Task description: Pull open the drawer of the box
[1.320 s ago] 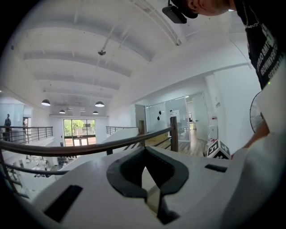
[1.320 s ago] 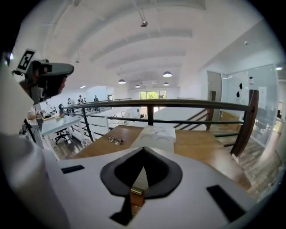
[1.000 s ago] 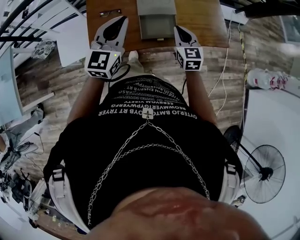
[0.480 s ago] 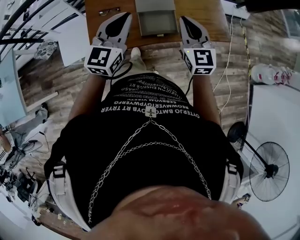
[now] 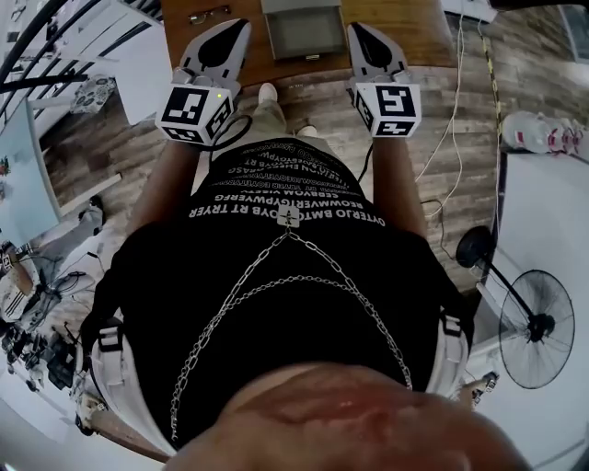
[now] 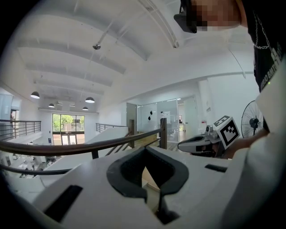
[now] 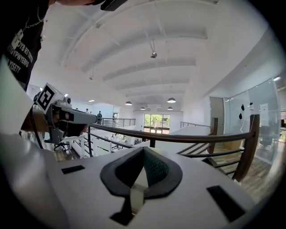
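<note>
White right gripper (image 5: 357, 31) is swinging back toward the grey rectangular box (image 5: 304, 32) sitting on the brown wooden table (image 5: 414, 28); white left gripper (image 5: 236, 28) is flanking it opposite, all jaws pressing together, empty.

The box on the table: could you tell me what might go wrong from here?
The left gripper and right gripper are both shut, flanking the box, so a pull could find no grip. The unheld box sits near the table edge and might slide off. The glasses by the left gripper could be knocked.
</note>
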Demonstrator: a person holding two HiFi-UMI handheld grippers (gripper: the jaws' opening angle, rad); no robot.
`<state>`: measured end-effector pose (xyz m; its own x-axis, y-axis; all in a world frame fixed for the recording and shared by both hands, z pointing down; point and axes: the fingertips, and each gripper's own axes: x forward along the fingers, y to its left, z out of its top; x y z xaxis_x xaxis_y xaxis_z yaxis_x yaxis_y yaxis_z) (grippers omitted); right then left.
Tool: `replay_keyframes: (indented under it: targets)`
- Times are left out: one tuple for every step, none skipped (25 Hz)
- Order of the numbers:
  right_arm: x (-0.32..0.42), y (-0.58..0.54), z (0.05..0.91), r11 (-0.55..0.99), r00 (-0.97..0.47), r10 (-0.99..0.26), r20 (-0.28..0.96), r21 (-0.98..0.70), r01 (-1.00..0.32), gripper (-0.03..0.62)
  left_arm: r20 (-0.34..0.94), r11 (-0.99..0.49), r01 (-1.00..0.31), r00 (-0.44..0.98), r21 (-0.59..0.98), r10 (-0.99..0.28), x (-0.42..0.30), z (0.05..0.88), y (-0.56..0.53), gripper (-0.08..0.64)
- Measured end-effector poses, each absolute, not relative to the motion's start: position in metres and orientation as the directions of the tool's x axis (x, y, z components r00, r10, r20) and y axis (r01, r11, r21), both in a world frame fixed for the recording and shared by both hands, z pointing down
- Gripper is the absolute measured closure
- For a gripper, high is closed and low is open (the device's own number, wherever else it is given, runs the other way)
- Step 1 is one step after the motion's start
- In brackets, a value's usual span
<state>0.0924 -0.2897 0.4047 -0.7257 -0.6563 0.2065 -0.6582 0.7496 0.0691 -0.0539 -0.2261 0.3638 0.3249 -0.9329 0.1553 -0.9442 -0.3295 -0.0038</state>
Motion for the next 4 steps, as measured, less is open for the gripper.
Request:
replay_keyframes:
  targets:
    - [0.0927, -0.2912, 0.4067, 0.748, -0.724, -0.658, 0.208, 0.065, -0.661, 0.597, 0.158, -0.338, -0.941, 0.332, -0.008, -0.930, -0.0518, 0.3637, -0.2285, 0.554]
    - [0.0936, -0.2927, 0.4085, 0.746, -0.722, -0.659, 0.210, 0.062, -0.663, 0.597, 0.159, -0.346, -0.938, 0.339, -0.014, -0.927, -0.0495, 0.3632, -0.2309, 0.554]
    - [0.0948, -0.2942, 0.4102, 0.744, -0.720, -0.661, 0.211, 0.059, -0.666, 0.597, 0.159, -0.353, -0.936, 0.345, -0.019, -0.925, -0.0472, 0.3625, -0.2335, 0.554]
    - [0.0961, -0.2957, 0.4119, 0.742, -0.718, -0.663, 0.213, 0.056, -0.668, 0.597, 0.159, -0.359, -0.933, 0.351, -0.025, -0.923, -0.0449, 0.3618, -0.2361, 0.554]
